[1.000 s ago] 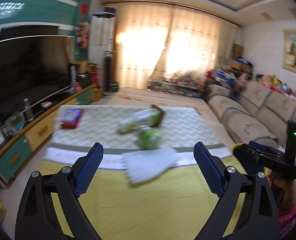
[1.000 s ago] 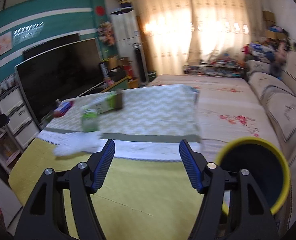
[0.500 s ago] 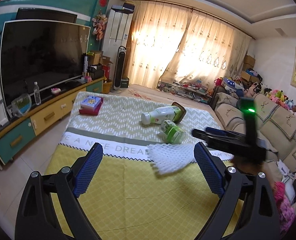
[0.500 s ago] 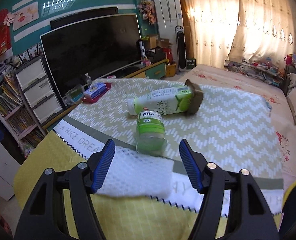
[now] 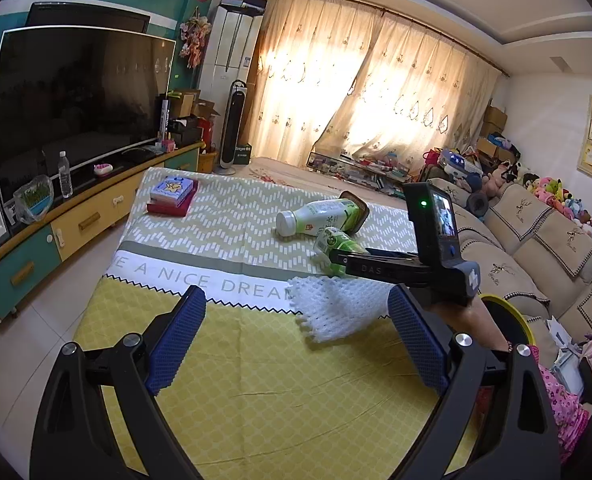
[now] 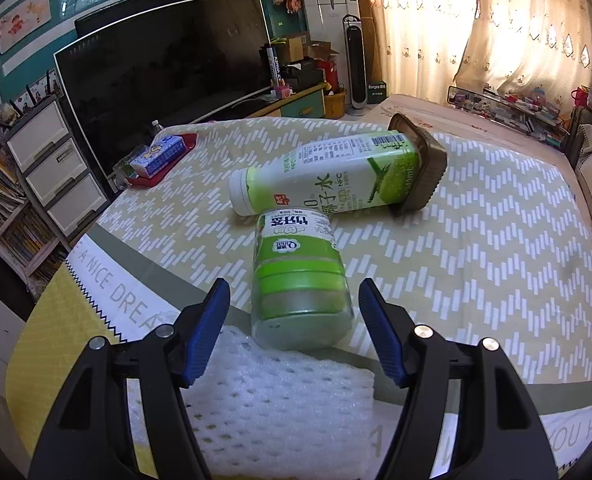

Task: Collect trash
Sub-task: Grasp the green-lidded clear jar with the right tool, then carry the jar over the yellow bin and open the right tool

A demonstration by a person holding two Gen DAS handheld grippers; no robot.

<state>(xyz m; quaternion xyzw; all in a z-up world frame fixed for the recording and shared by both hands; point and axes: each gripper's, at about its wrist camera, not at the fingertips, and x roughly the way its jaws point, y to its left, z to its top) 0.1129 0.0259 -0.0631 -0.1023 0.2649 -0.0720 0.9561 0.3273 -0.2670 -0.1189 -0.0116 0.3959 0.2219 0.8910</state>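
A small green jar (image 6: 300,280) lies on its side on the table, its base toward me; it also shows in the left wrist view (image 5: 334,245). Behind it lies a white-and-green bottle (image 6: 328,172), also seen in the left wrist view (image 5: 320,216), with a brown tray (image 6: 420,168) at its far end. A white foam net (image 6: 264,400) lies in front of the jar (image 5: 336,308). My right gripper (image 6: 294,330) is open, its jaws either side of the jar's base, above the foam net. My left gripper (image 5: 296,344) is open and empty over the yellow cloth.
The table (image 5: 216,232) has a zigzag and yellow cloth. A stack of boxes on a red tray (image 5: 172,196) sits at the far left. A yellow-rimmed bin (image 5: 508,324) stands right of the table. A TV and cabinet (image 5: 76,96) stand left, a sofa (image 5: 536,240) right.
My right gripper has moved forward over the foam net until its jaws flank the green jar. My left gripper has risen and tilted slightly; its view has stayed on the table.
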